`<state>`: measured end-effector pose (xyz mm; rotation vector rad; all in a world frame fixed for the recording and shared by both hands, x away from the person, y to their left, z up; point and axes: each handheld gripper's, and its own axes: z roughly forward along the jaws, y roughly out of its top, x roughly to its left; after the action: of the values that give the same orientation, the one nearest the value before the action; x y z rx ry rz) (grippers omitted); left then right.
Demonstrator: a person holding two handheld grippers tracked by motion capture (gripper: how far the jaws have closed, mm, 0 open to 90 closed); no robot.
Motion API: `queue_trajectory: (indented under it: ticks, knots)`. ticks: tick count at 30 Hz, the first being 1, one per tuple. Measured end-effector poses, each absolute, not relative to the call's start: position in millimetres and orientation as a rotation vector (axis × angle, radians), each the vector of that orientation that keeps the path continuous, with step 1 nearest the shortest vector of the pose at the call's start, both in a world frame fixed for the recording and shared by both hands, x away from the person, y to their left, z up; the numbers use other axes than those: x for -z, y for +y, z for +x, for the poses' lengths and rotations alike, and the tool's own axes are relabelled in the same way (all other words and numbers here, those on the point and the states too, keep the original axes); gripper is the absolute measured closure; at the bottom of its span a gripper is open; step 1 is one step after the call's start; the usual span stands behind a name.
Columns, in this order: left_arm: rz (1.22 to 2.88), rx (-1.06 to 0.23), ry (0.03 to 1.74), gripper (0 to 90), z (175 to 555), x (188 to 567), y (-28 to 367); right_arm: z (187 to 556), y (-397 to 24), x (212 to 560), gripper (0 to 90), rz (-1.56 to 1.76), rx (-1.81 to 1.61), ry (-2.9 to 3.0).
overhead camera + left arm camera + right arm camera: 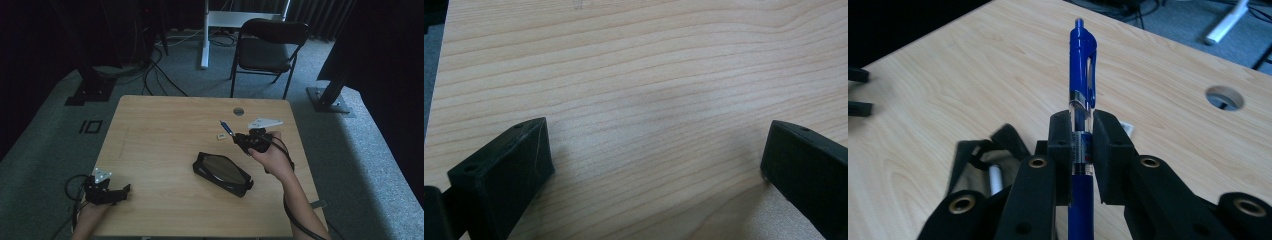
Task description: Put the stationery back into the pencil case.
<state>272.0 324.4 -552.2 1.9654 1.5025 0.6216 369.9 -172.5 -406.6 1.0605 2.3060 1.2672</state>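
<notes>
Nearest the person, the left tool [119, 192] rests at the front left corner of the wooden surface [165, 130], its jaws spread wide with nothing but bare wood grain between them in the left gripper view. It looks parked and takes no part in the work for now.

Toward the middle of the surface lies a black pencil case [222, 173], open, and in the right gripper view a white stick-like item [994, 179] shows inside it, too blurred to name.

Beyond the case, the right tool [1081, 145] is clamped tight on a blue pen [1082, 75], gripping the clear part of the barrel, with the clip end sticking out past the jaws. The pen looks lifted off the surface, above its far right part, near a small white eraser [220, 136].

The step in hand appears to be carrying the pen to the case. The next move calls for swinging the pen back over the opening, lining it up lengthwise with the case, lowering it, and only then releasing.
</notes>
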Motion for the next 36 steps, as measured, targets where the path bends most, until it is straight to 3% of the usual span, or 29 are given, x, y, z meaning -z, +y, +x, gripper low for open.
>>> queue_trajectory:
  ticks: [21, 36]
  knots:
    - [1.964, -0.621, 1.503, 0.2, 272.0, 552.2, 324.3, 349.2, -148.1, 403.8, 79.1, 0.709, -1.366, 2.494]
    - [1.962, -0.622, 1.503, 0.2, 272.0, 552.3, 324.2, 347.6, -146.0, 419.8, 79.0, 0.647, -1.278, 2.583]
